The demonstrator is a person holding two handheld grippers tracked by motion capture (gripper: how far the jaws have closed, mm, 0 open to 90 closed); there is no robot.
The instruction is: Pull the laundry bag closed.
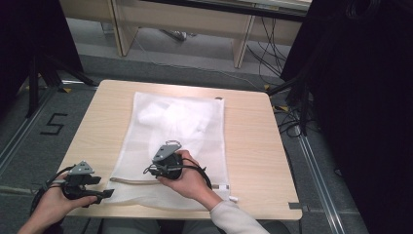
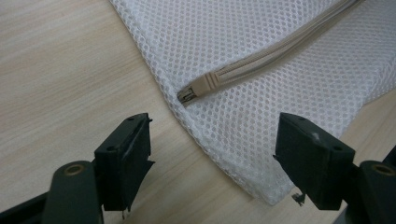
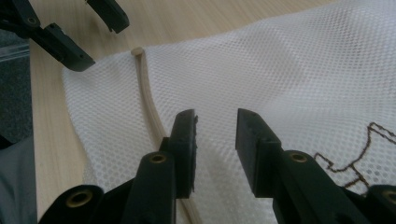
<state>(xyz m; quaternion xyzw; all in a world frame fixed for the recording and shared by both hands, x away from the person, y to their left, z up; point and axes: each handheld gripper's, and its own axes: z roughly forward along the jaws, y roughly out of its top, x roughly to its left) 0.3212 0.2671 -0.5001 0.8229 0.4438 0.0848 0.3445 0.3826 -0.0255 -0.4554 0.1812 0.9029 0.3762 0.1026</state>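
We are hovering spread right tongs (image 3: 215, 140) and left tongs (image 2: 212, 163) over the mesh laundry bag (image 1: 180, 141) near the counter's (image 1: 253, 146) front edge, its zipper (image 2: 261, 60) not yet gripped.

Black fingers (image 3: 184, 140) with brass rivets; sleeve (image 1: 231, 217) seemingly whitish.

This looks like a lab or test room set up for recording, not a home. A small light-wood worktop (image 1: 253, 146) stands alone on grey carpet (image 1: 204, 48). To the left of the worktop a black tripod (image 1: 39, 73) stands on the carpet, and a black "5" (image 1: 52, 124) is marked on the floor near it. To the worktop's right hang dark curtains (image 1: 370, 97) with loose cables (image 1: 287, 117) at their foot. Beyond the worktop stands pale wooden office furniture (image 1: 180, 19).
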